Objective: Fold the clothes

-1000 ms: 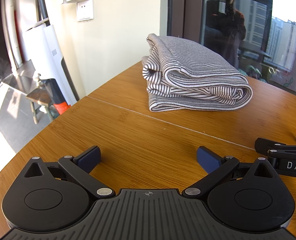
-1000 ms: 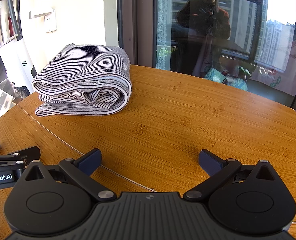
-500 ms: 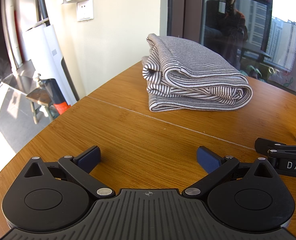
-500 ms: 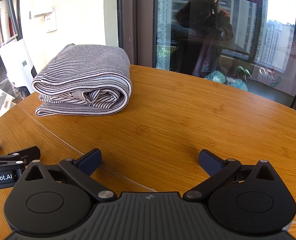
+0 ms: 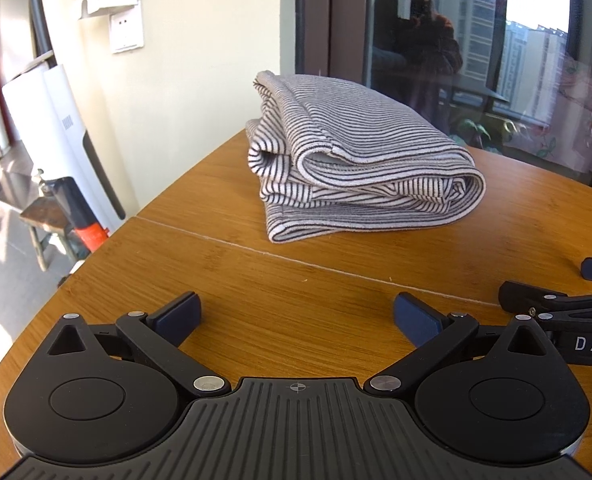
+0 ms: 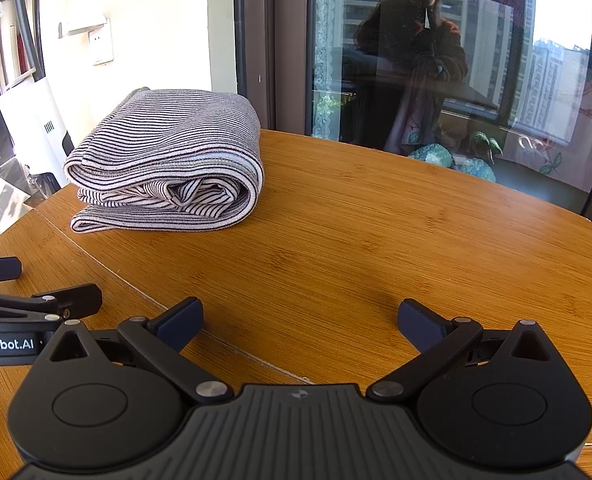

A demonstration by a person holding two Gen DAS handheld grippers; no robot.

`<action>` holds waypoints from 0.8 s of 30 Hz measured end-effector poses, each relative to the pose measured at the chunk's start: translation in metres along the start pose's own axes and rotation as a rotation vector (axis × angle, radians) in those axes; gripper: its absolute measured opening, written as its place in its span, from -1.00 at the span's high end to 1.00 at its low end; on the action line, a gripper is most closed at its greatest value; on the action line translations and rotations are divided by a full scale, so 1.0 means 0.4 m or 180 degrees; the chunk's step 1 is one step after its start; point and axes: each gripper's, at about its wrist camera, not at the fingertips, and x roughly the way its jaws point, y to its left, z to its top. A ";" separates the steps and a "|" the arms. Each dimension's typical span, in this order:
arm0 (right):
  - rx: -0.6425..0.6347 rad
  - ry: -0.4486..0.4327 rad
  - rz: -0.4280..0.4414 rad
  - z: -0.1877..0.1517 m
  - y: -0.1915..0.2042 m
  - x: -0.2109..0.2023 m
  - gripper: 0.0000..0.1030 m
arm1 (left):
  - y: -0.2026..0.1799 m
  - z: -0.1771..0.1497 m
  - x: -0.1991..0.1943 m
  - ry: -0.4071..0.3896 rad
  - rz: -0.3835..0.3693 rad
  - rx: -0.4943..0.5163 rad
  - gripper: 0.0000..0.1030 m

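Note:
A grey and white striped garment [image 5: 360,160] lies folded in a thick stack on the wooden table [image 5: 296,280], near its far left edge; it also shows in the right wrist view [image 6: 167,168]. My left gripper [image 5: 296,316] is open and empty, low over the table, well short of the stack. My right gripper [image 6: 300,318] is open and empty, low over the table to the right of the stack. Each gripper's side shows in the other's view: the right gripper [image 5: 568,304] and the left gripper [image 6: 27,300].
The table has a seam [image 5: 296,260] across it and a curved left edge [image 5: 55,292]. A cream wall [image 5: 199,80] and a dark window [image 6: 436,60] stand behind the table. A white appliance [image 5: 55,140] and a stool [image 5: 47,220] stand on the floor to the left.

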 end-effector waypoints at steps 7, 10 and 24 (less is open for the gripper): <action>0.0000 0.0000 0.0000 0.000 0.001 0.000 -1.00 | -0.006 -0.014 -0.035 0.0207 -0.0007 0.0010 -1.00; -0.0020 0.0000 0.0022 -0.002 0.001 -0.002 -1.00 | -0.009 -0.023 -0.042 0.0202 0.0100 -0.0071 -1.00; -0.0021 0.0001 0.0023 -0.005 0.003 -0.006 -1.00 | 0.036 -0.014 -0.033 0.0169 0.0437 -0.0365 -1.00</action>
